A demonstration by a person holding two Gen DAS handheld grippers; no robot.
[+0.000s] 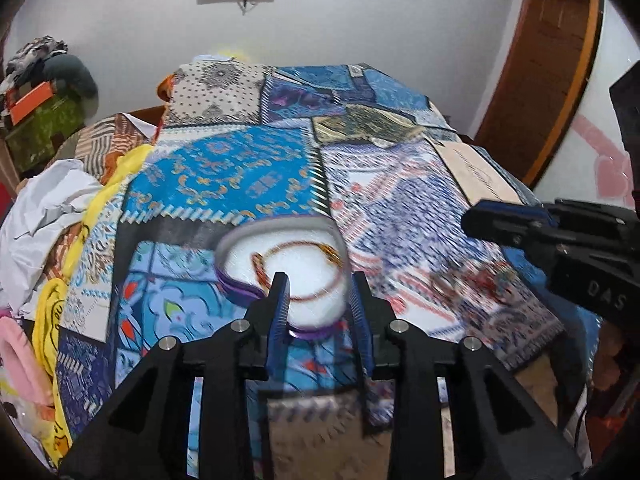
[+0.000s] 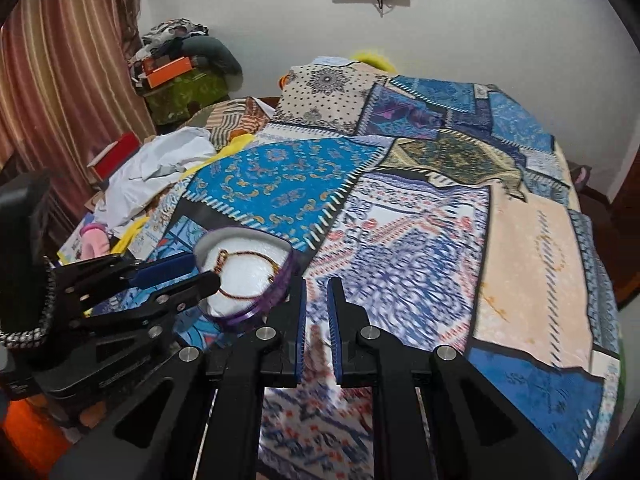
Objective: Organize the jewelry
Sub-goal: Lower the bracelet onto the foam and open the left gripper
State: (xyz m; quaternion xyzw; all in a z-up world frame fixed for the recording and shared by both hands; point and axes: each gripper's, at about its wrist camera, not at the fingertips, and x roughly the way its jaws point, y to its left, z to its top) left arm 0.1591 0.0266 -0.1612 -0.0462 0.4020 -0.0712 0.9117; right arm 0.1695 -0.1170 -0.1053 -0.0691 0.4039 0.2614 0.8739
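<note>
A purple heart-shaped jewelry box (image 1: 240, 292) with a white cushion holds a thin red-gold bracelet (image 1: 304, 250); it lies on the patchwork bedspread (image 1: 240, 168). My left gripper (image 1: 320, 280) is open, its fingers standing over the box's near edge. The box also shows in the right wrist view (image 2: 248, 276), with the bracelet (image 2: 244, 258) inside. More jewelry (image 1: 460, 284) lies blurred on the cloth to the right of the box. My right gripper (image 2: 317, 284) hovers over that spot, jaws narrowly apart; a blurred reddish piece (image 2: 318, 344) shows between them, contact unclear.
Crumpled white cloth (image 1: 44, 204) and yellow fabric (image 1: 52, 308) pile at the bed's left edge. A beige patch (image 2: 532, 264) covers the right side. A green box stack (image 2: 180, 92) and a striped curtain (image 2: 60, 80) stand beyond the bed.
</note>
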